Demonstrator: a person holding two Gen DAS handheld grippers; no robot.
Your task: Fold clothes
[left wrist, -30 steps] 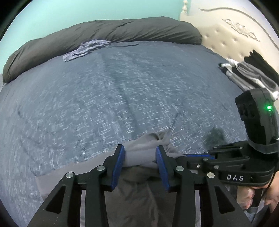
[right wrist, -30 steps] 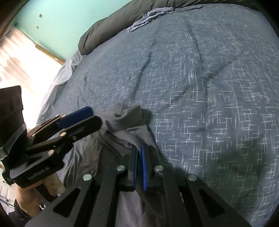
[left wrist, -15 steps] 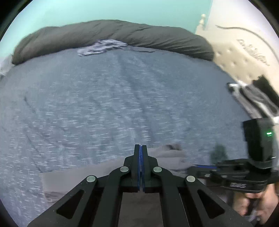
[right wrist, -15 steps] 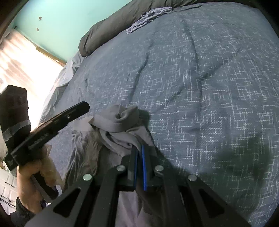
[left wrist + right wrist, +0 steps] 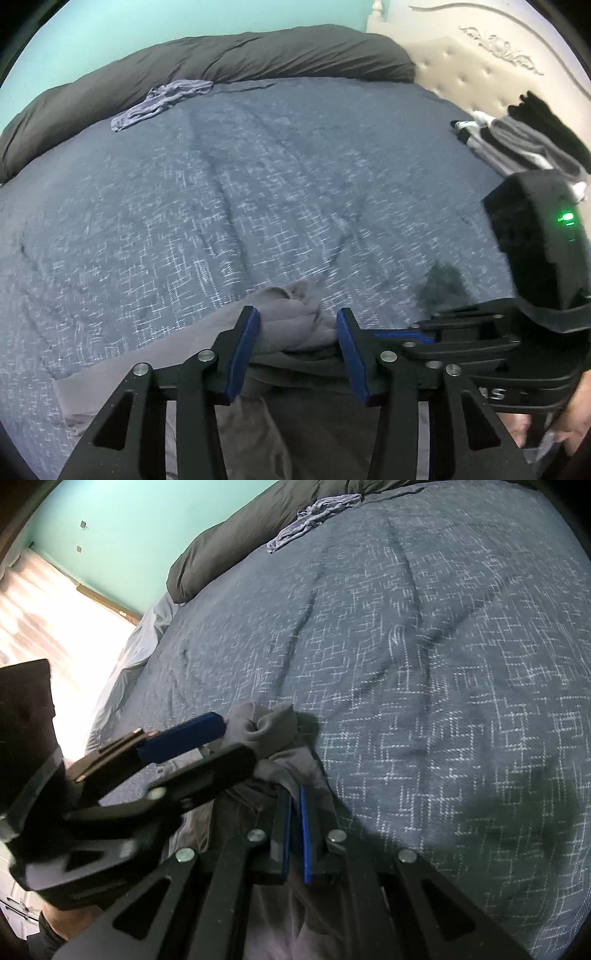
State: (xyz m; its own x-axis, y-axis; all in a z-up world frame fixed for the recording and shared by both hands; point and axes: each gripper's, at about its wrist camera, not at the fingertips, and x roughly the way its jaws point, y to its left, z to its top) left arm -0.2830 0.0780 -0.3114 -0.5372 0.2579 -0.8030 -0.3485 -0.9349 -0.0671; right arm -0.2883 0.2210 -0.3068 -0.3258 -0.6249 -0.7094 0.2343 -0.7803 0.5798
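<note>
Grey garment (image 5: 291, 317) lies at the near edge of the bed (image 5: 258, 192), part flat, part bunched. A flat grey panel runs toward the near left edge; a knotted bunch sits at the middle of the near edge, right at the tool tips.

Left gripper (image 5: 295, 343): jaws wide, blue pads either side of the bunch, cloth between them but not pinched. In the right wrist view the same tool (image 5: 207, 746) comes in from the left with its pads at the bunch.

Right gripper (image 5: 295, 830): jaws narrow, a thin gap between the pads, grey cloth passing into that gap, so it looks clamped on a fold of the garment just beside the bunch.

Progress, judged: garment is not folded. No clean edges, no stacked layers, bunch is crumpled. Looks like mid-handling, one tool holding and the other placed for a grasp or just let go; cannot tell which. Left to do: flatten the bunch, square the panel, make the folds.

Other clothes: a lilac piece (image 5: 162, 99) crumpled at the far edge against the dark duvet roll (image 5: 221, 55), not folded. A dark and grey pile (image 5: 532, 136) at the far right corner by the headboard (image 5: 480, 55); it looks stacked, maybe folded items, too small to be sure.
</note>
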